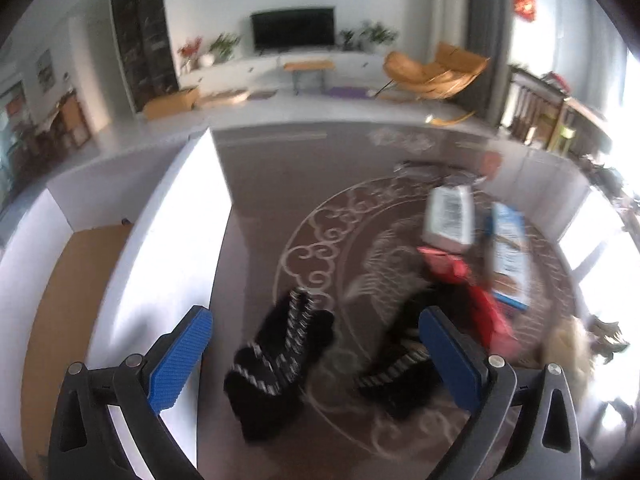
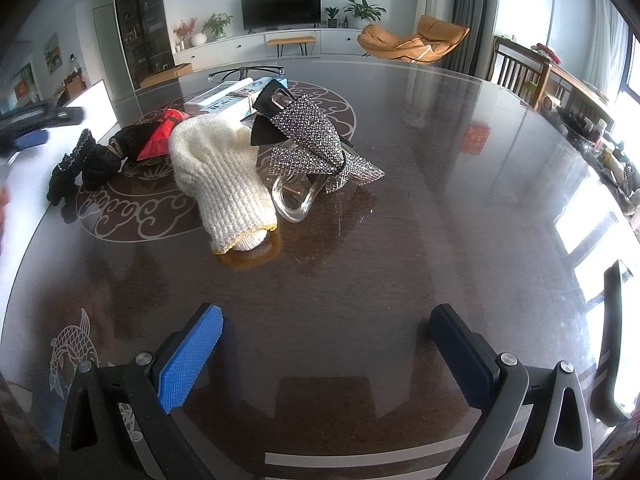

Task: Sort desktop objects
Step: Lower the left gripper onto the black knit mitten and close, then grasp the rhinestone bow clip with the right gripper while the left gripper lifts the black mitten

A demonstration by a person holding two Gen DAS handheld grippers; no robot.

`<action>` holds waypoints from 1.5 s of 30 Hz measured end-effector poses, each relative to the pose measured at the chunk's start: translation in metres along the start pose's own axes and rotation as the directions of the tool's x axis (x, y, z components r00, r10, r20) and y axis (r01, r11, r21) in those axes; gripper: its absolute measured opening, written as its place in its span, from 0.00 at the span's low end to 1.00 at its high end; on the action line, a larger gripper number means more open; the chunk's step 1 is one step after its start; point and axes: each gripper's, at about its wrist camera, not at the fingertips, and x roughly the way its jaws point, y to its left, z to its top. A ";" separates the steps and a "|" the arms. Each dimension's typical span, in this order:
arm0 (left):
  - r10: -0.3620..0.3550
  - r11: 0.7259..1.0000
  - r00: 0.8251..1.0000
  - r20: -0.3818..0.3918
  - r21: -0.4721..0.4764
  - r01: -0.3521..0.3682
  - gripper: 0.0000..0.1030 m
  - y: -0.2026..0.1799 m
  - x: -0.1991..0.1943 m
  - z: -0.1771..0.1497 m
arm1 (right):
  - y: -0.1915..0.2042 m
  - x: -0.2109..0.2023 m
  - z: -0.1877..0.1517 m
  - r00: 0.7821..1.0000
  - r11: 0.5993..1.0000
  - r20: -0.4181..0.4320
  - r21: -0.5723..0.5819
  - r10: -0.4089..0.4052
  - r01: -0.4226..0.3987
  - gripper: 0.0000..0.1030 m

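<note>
Your left gripper point(image 1: 316, 364) hangs, jaws spread, over the black glove point(image 1: 280, 364); right gripper point(image 2: 326, 356) likewise spread and empty. The box point(image 1: 72, 280) looks empty, so sorting has barely begun.

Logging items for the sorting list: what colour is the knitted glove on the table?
Cream-white, with a yellow-edged cuff; the knitted glove shows best in the right wrist view.

Dark round table point(image 2: 400, 240): white glove point(image 2: 216, 176), black gloves point(image 2: 80, 164), hair clip point(image 2: 316, 148).

Daylight is admitted from windows at the right, and glare is thrown across the glossy table point(image 2: 400, 240). The left wrist view is motion-blurred; edges are bent by fisheye distortion.
</note>
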 end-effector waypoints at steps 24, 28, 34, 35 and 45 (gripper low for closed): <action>-0.214 0.954 0.953 -0.214 0.165 0.251 1.00 -0.027 0.033 -0.070 | 0.000 0.003 0.001 1.000 1.000 0.001 0.000 -0.002 0.002 1.00; -0.216 0.954 0.959 -0.182 0.170 0.247 1.00 -0.024 0.032 -0.075 | 0.000 0.002 0.001 1.000 1.000 0.001 0.000 -0.002 0.002 1.00; -0.211 0.958 0.963 -0.165 0.162 0.238 1.00 -0.023 0.031 -0.073 | 0.000 0.003 0.001 1.000 1.000 0.001 -0.003 0.003 -0.003 1.00; -0.205 0.960 0.964 -0.169 0.155 0.231 0.97 -0.023 0.033 -0.071 | 0.000 0.002 0.000 1.000 1.000 0.001 -0.011 0.007 -0.007 1.00; -0.244 0.952 0.967 -0.073 0.170 0.253 0.40 -0.017 -0.034 -0.130 | -0.012 -0.017 -0.011 0.971 0.970 0.020 0.038 0.240 -0.241 1.00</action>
